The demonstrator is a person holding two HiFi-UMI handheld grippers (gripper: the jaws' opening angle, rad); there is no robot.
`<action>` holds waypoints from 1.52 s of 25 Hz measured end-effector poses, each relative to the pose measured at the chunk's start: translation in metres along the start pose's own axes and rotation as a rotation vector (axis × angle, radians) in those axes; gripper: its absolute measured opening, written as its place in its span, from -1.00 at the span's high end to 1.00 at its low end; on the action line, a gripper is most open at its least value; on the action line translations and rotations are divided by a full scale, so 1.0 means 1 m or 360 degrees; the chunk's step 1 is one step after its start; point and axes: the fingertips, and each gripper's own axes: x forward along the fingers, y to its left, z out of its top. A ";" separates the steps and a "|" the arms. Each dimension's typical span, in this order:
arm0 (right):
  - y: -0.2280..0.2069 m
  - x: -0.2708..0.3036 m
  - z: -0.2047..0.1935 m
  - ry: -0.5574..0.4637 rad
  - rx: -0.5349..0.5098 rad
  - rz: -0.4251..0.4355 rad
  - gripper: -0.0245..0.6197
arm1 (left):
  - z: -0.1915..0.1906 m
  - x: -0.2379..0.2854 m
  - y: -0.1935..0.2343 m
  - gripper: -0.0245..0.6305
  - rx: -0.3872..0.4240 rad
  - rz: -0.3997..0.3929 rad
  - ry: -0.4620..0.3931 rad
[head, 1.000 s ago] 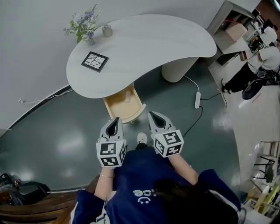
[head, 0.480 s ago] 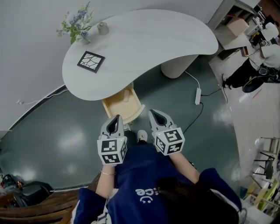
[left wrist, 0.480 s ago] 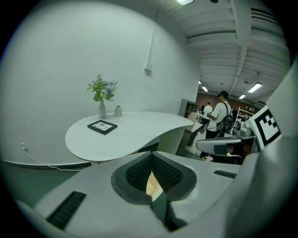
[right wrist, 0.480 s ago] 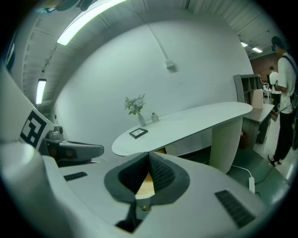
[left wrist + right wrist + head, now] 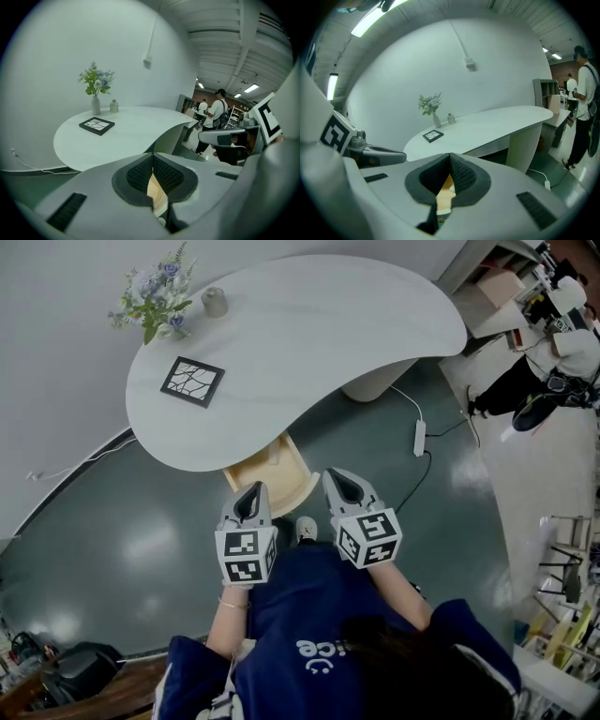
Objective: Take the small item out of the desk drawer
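Observation:
A light wooden drawer (image 5: 281, 486) stands pulled open under the front edge of the white curved desk (image 5: 309, 343). A small pale item (image 5: 276, 459) seems to lie toward the drawer's back, close under the desk top; it is too small to make out. My left gripper (image 5: 251, 491) is shut and empty, its tips over the drawer's front left corner. My right gripper (image 5: 339, 478) is shut and empty just right of the drawer. In the left gripper view the jaws (image 5: 153, 157) meet, with drawer wood (image 5: 157, 197) below them. The right gripper view shows the same (image 5: 450, 155).
On the desk stand a vase of flowers (image 5: 150, 301), a small jar (image 5: 215, 302) and a black framed tile (image 5: 192, 382). The desk's pedestal (image 5: 375, 381) is at right, with a cable and power strip (image 5: 419, 437) on the floor. A person (image 5: 530, 376) stands far right. My shoe (image 5: 306, 529) is below the drawer.
Both grippers have moved forward toward the desk; their tips now reach the drawer's front edge. Both stay shut.

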 end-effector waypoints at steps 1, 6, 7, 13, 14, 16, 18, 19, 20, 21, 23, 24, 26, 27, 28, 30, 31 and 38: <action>0.002 0.004 0.002 0.0003 -0.0005 -0.0008 0.90 | 0.000 0.004 0.003 0.91 0.0002 -0.0020 0.0015; 0.006 0.020 0.008 0.0026 -0.0008 -0.0065 0.90 | 0.000 0.019 0.011 0.91 0.0041 -0.0110 0.0076; 0.006 0.022 0.009 0.0029 -0.0006 -0.0078 0.90 | 0.000 0.021 0.012 0.91 0.0051 -0.0128 0.0085; 0.009 0.040 0.009 0.0039 0.0021 -0.0159 0.90 | -0.003 0.036 0.022 0.91 0.0096 -0.0220 0.0127; 0.009 0.043 0.009 0.0040 0.0024 -0.0166 0.90 | -0.003 0.039 0.023 0.91 0.0107 -0.0238 0.0134; 0.013 0.049 0.006 0.0065 0.0037 -0.0158 0.90 | -0.005 0.041 0.026 0.91 0.0120 -0.0257 0.0154; 0.017 0.055 0.000 0.0120 0.0062 -0.0129 0.90 | -0.005 0.040 0.029 0.91 0.0109 -0.0245 0.0166; 0.019 0.059 -0.004 0.0148 0.0075 -0.0118 0.90 | -0.005 0.039 0.031 0.91 0.0102 -0.0237 0.0170; 0.020 0.064 -0.007 0.0175 0.0087 -0.0112 0.90 | -0.005 0.039 0.032 0.91 0.0099 -0.0229 0.0173; 0.020 0.069 -0.011 0.0202 0.0101 -0.0110 0.90 | -0.004 0.040 0.035 0.91 0.0098 -0.0219 0.0176; 0.023 0.081 -0.020 0.0272 0.0140 -0.0098 0.90 | -0.002 0.039 0.041 0.91 0.0090 -0.0190 0.0177; 0.025 0.086 -0.027 0.0320 0.0159 -0.0084 0.90 | -0.002 0.038 0.044 0.91 0.0077 -0.0174 0.0175; 0.031 0.097 -0.042 0.0430 0.0171 -0.0048 0.76 | -0.002 0.035 0.051 0.91 0.0043 -0.0137 0.0170; 0.033 0.104 -0.048 0.0482 0.0162 -0.0030 0.69 | -0.002 0.035 0.055 0.91 0.0026 -0.0118 0.0168; 0.036 0.110 -0.055 0.0531 0.0146 -0.0011 0.64 | -0.002 0.035 0.059 0.91 0.0013 -0.0099 0.0168; 0.042 0.123 -0.067 0.0621 0.0115 0.0028 0.53 | -0.003 0.033 0.066 0.91 -0.0008 -0.0066 0.0170; 0.044 0.129 -0.073 0.0662 0.0105 0.0043 0.47 | -0.004 0.032 0.069 0.91 -0.0016 -0.0050 0.0172; 0.046 0.165 -0.123 0.0971 -0.0051 0.0028 0.30 | -0.008 0.023 0.090 0.91 -0.0054 0.0054 0.0184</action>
